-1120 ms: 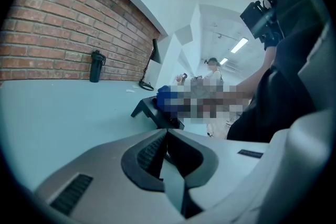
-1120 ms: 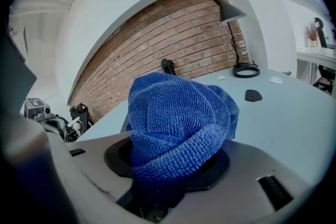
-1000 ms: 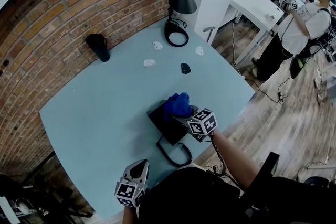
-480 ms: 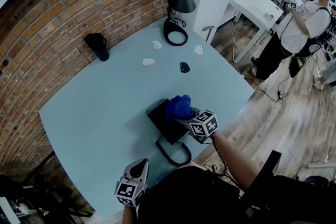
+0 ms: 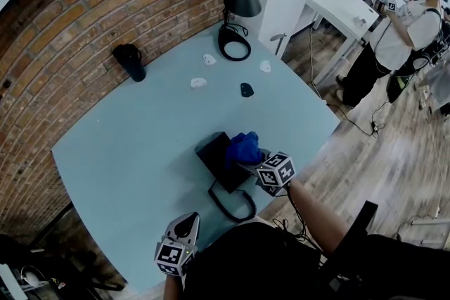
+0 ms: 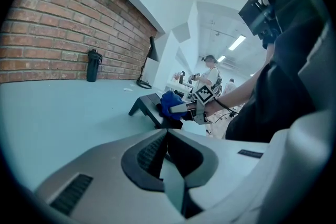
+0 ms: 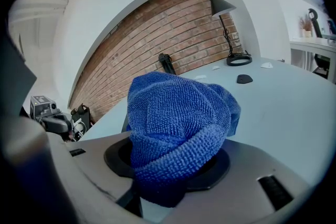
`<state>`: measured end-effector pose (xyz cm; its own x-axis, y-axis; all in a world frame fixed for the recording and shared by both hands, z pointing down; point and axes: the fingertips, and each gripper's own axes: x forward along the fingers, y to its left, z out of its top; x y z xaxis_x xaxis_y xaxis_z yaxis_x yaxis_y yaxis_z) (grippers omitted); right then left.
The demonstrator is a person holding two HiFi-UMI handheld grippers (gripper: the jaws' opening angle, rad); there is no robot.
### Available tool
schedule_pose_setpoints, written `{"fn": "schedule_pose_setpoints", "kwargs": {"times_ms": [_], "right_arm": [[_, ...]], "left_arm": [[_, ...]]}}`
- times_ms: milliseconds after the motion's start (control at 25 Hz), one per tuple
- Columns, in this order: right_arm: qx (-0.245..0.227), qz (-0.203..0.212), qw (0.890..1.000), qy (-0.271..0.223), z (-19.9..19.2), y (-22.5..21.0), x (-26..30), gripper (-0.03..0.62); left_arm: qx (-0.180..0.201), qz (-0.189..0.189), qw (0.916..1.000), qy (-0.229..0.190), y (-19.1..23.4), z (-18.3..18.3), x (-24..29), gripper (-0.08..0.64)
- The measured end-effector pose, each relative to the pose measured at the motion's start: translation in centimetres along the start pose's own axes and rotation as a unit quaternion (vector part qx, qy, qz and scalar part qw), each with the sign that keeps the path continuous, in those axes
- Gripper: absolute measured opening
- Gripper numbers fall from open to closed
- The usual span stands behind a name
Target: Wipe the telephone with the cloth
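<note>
The blue cloth [image 7: 178, 123] is showing a nubbly looped pile, the black telephone [image 5: 218, 159] is looking like matt plastic, and the pale surface [image 5: 140, 151] is appearing smooth.

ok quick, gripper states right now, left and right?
Left gripper: jaws shut, nothing between them.
Right gripper: jaws shut on the blue cloth, over the telephone.

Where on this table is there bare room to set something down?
Bare: the broad table stretch between bottle and telephone, out to the left edge. Crowded: the far corner, with lamp base and small pieces, and the near edge, with telephone, cord and the cloth in the right hand-held gripper.
</note>
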<state>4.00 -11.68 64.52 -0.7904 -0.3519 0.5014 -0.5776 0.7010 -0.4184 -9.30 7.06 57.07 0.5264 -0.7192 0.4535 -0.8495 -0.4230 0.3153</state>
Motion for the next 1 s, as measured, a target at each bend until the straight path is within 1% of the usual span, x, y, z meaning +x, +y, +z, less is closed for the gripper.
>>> {"fn": "schedule_pose_setpoints", "kwargs": {"times_ms": [400, 600, 680, 760, 800, 840, 880, 920, 960, 1000], "right_arm": [[0.006, -0.007, 1.000, 0.008, -1.7, -0.1, -0.8, 0.216], [0.007, -0.010, 1.000, 0.021, -2.9, 0.0, -1.4, 0.216], [-0.002, -0.017, 0.999, 0.049, -3.5, 0.0, -1.6, 0.216], [-0.028, -0.026, 0.993, 0.111, -4.6, 0.1, -1.9, 0.216], [-0.040, -0.029, 0.986, 0.156, -5.4, 0.1, -2.3, 0.216], [-0.045, -0.030, 0.976, 0.213, -6.5, 0.1, -2.8, 0.216], [-0.043, -0.030, 0.959, 0.278, -7.8, 0.2, -3.7, 0.216], [-0.036, -0.028, 0.937, 0.346, -9.0, 0.3, -4.7, 0.218], [-0.031, -0.023, 0.913, 0.406, -9.9, 0.6, -5.7, 0.218], [-0.032, -0.016, 0.892, 0.450, -10.4, 1.1, -6.4, 0.218]], "left_arm": [[0.000, 0.001, 1.0000, 0.000, -0.1, -0.2, 0.1, 0.000], [0.002, 0.002, 1.0000, 0.000, 0.0, -0.3, -0.1, 0.000], [0.001, 0.002, 1.0000, -0.002, 0.0, -0.2, -0.1, 0.000], [-0.001, 0.001, 1.0000, -0.005, 0.1, 0.1, -0.1, 0.000], [-0.001, 0.001, 1.0000, -0.007, 0.1, 0.3, -0.1, 0.000], [0.000, 0.001, 1.0000, -0.008, 0.2, 0.4, 0.0, 0.000], [0.000, 0.000, 1.0000, -0.009, 0.2, 0.7, 0.1, 0.000], [0.000, -0.002, 0.9999, -0.012, 0.2, 1.0, 0.2, 0.000], [-0.003, -0.004, 0.9998, -0.018, 0.2, 1.5, 0.3, 0.000], [-0.008, -0.006, 0.9996, -0.026, 0.3, 2.1, 0.4, 0.000]]}}
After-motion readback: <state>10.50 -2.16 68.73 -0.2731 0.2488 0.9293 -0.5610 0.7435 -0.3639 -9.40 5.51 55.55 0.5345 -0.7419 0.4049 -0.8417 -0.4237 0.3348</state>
